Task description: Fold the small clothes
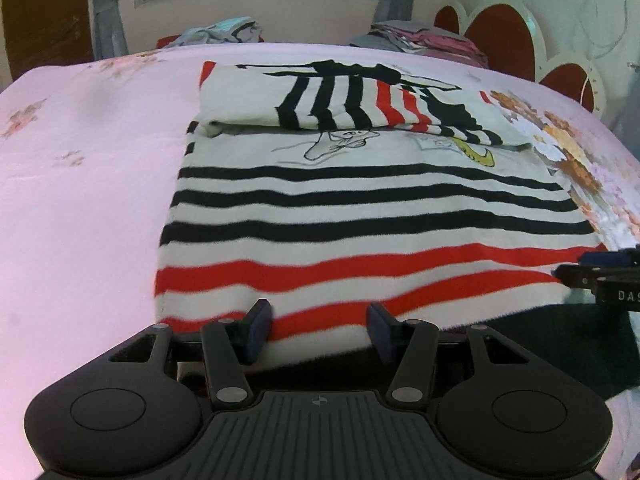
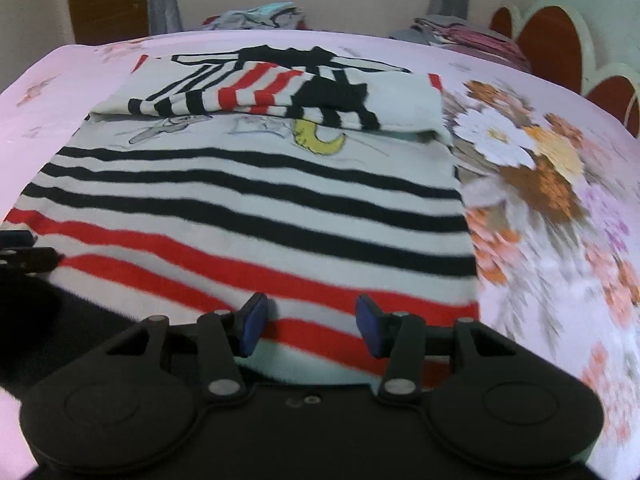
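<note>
I held my left gripper point(image 1: 320, 330) and my right gripper point(image 2: 310, 322) at the near hem of the striped shirt point(image 1: 360, 208), both at 6 o'clock in their own views. The fingers of each one were spread apart, with the red-striped hem lying between them, and they squeezed nothing. The shirt lay flat on the pink bedsheet point(image 1: 80, 184), with its top part and sleeves folded over at 12 o'clock.

My left view showed the tip of my right gripper at 3 o'clock. My right view showed the tip of my left gripper at 9 o'clock, and big printed flowers point(image 2: 520, 152) on the sheet at 3 o'clock. Both views showed piles of clothes point(image 1: 424, 38) by the far wall.
</note>
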Action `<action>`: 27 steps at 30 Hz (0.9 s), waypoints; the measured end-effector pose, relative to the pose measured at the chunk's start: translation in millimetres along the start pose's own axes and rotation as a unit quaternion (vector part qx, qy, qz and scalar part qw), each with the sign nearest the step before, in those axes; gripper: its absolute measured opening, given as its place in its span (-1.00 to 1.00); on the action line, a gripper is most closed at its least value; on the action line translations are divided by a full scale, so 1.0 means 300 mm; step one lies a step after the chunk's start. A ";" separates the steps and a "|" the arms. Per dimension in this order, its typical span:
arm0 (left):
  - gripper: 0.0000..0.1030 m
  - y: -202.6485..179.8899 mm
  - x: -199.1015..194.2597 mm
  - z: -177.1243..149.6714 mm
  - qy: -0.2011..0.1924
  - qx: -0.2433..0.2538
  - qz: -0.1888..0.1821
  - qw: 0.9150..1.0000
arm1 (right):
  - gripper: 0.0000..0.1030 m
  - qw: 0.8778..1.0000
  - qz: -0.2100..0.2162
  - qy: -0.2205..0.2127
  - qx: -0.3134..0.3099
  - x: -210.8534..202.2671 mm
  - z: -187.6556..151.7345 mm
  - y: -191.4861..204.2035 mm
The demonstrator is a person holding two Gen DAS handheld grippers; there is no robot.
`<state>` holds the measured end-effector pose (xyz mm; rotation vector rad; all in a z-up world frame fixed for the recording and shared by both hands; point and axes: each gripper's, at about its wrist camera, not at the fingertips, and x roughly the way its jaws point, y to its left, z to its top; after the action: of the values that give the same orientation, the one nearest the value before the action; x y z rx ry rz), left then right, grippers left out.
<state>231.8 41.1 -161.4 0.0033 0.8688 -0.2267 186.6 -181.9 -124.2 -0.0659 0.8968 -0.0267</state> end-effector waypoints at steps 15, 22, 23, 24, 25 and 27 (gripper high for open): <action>0.04 0.052 -0.103 -0.082 -0.002 -0.020 -0.009 1.000 | 0.06 0.999 -0.035 0.009 0.037 -0.108 -0.115 -0.047; 0.05 0.098 -0.140 -0.110 -0.003 -0.030 -0.001 1.000 | 0.07 0.996 -0.056 0.019 0.074 -0.136 -0.166 -0.129; 0.05 0.101 -0.145 -0.113 -0.004 -0.030 0.001 1.000 | 0.07 0.995 -0.056 0.021 0.079 -0.137 -0.172 -0.137; 0.05 0.103 -0.151 -0.116 -0.005 -0.031 0.003 1.000 | 0.08 0.995 -0.056 0.023 0.082 -0.138 -0.179 -0.142; 0.07 0.108 -0.155 -0.119 -0.005 -0.034 0.008 0.999 | 0.09 0.994 -0.056 0.024 0.085 -0.138 -0.185 -0.145; 0.21 0.121 -0.161 -0.127 -0.001 -0.047 0.009 0.999 | 0.11 0.994 -0.056 0.025 0.088 -0.141 -0.195 -0.150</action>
<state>180.0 89.7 -152.6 -0.0764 0.8765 -0.1687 114.7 -227.5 -124.7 0.0498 0.9377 -0.2135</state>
